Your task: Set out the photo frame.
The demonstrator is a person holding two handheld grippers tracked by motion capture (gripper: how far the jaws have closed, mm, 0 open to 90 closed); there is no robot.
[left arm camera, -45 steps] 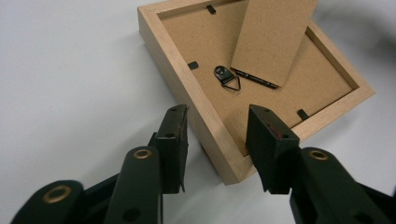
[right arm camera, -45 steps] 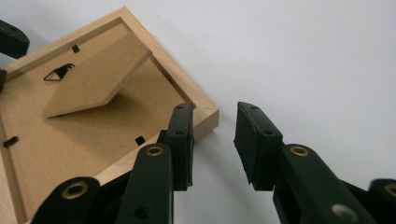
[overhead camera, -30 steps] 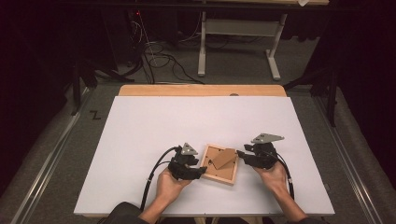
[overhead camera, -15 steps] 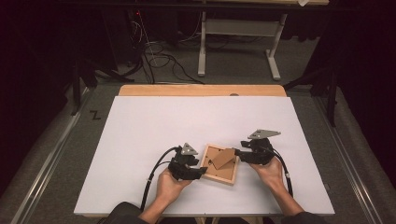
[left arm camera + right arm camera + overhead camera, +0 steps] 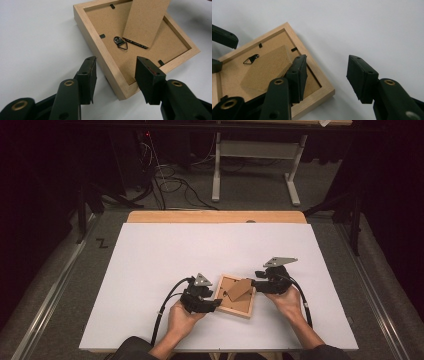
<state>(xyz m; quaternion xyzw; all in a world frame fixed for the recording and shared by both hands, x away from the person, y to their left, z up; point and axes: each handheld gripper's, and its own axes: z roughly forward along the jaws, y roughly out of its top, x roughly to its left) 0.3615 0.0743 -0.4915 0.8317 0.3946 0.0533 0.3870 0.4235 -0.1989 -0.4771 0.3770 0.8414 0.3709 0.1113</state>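
Wooden picture frame (image 5: 107,58) lying face down on white table (image 5: 37,37), brown backboard (image 5: 150,53) up, with its stand flap (image 5: 147,21) raised above a small black hanger ring (image 5: 120,43). Left gripper (image 5: 116,72) low over the frame's near corner, 2 black jaws spread apart. One jaw outside the rail over the table, the other above the backboard, neither pad pressing the wood.

I see a pale, light-wood picture frame (image 5: 235,295) lying face down, its backing board (image 5: 140,57) a plain mid-brown with a matching brown stand flap (image 5: 146,21). Its small hanger ring (image 5: 120,43) and clips are black. My left claw (image 5: 115,72) and right claw (image 5: 325,75) are matte black with brass-coloured rivets. The table (image 5: 200,250) is plain white, with a tan wood strip along its far edge.
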